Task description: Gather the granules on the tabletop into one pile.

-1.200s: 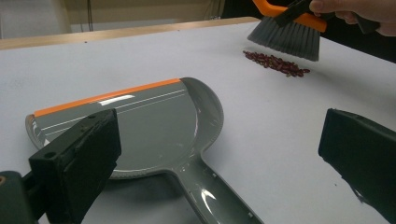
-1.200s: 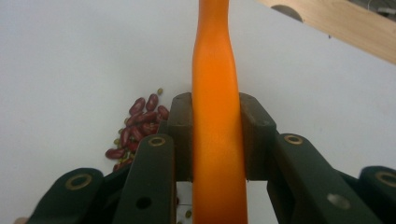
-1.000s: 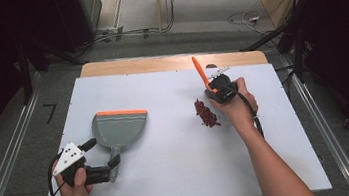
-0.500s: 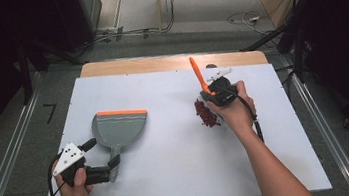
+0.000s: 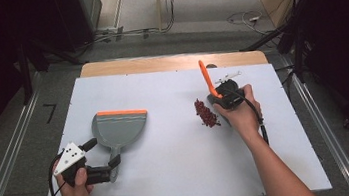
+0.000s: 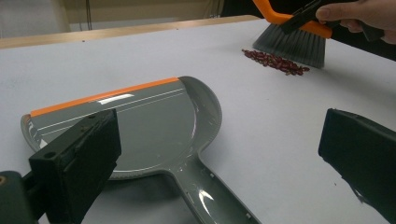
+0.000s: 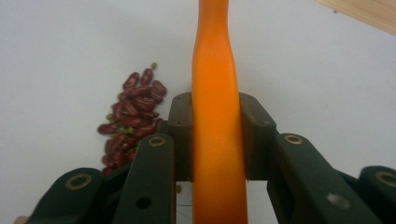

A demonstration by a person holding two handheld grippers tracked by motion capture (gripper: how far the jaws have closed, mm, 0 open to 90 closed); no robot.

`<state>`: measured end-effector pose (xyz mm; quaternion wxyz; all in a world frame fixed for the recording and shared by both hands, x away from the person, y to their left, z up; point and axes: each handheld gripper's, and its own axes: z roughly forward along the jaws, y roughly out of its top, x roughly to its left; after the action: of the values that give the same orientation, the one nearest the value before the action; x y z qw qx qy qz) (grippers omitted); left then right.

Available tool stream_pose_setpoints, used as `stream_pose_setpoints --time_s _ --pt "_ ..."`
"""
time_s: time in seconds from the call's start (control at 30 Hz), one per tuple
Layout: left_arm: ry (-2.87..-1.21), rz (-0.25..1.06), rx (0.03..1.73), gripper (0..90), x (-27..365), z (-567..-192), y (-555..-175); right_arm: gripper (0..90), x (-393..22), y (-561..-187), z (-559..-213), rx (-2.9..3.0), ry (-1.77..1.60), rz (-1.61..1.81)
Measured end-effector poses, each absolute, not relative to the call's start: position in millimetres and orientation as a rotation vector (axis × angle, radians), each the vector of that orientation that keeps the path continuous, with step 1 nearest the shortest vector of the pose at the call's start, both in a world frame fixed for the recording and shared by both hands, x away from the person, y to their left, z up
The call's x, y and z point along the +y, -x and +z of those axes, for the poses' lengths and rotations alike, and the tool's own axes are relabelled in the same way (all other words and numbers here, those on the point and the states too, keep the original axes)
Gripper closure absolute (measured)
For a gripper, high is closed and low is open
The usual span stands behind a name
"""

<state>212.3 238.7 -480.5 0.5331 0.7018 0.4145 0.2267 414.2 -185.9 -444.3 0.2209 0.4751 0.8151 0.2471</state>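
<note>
A grey dustpan (image 5: 118,127) with an orange lip lies flat at the table's left. Its handle (image 6: 210,191) runs between the jaws of my left gripper (image 5: 103,153), which stand wide apart on either side without touching it. My right gripper (image 5: 220,97) is shut on the orange handle (image 7: 215,70) of a hand brush (image 6: 292,44). The brush's grey bristles rest on the table just to the right of a small pile of red beans (image 5: 206,113). A few green beans are mixed into the pile (image 7: 133,112).
The white tabletop (image 5: 172,179) has a wooden strip (image 5: 158,63) along its far edge. Bare surface lies between the dustpan and the beans. Cables (image 5: 262,130) trail from both grippers. Metal rails (image 5: 9,163) run along the floor beside the table.
My right hand has shifted the brush slightly toward the bean pile. The left gripper and the dustpan have stayed put.
</note>
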Motion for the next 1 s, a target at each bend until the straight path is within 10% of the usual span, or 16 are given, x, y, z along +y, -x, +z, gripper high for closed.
stream_pose_setpoints --time_s 1.0 --pt "-1.664 0.542 0.991 0.0 240 -480 -212 68.7 -201 -387 -418 2.231 -1.326 0.849"
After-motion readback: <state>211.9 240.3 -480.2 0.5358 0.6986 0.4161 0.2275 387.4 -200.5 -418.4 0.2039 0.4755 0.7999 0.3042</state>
